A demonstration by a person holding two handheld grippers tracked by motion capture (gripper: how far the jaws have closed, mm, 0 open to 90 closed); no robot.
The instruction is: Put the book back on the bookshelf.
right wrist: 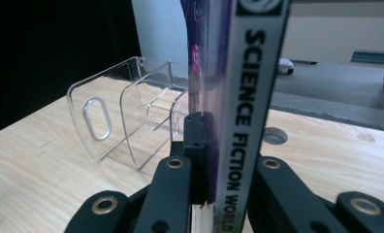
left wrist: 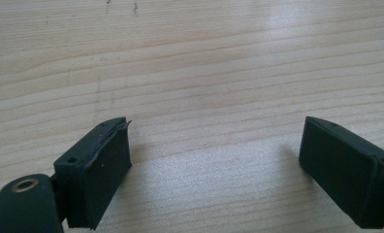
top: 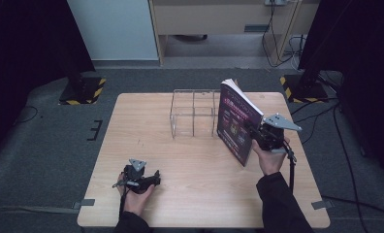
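Right claw point(top: 254, 132) clamped on thin purple softcover magazine point(top: 236, 124), white spine lettered "SCIENCE FICTION WORLD" point(right wrist: 243, 121). Held upright and tilted, above wooden bench point(top: 190, 194), just right of clear acrylic divided rack point(top: 194, 114). Left claw point(top: 153, 180) spread open, empty, low over bench.

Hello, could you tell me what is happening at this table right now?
A person works with a claw in each hand. The right claw is shut on a purple magazine, gripping it by the spine and holding it upright and tilted, just right of a clear acrylic divider rack on the wooden table. The magazine is not yet in the rack. The left claw rests open on the near left of the table, holding nothing.
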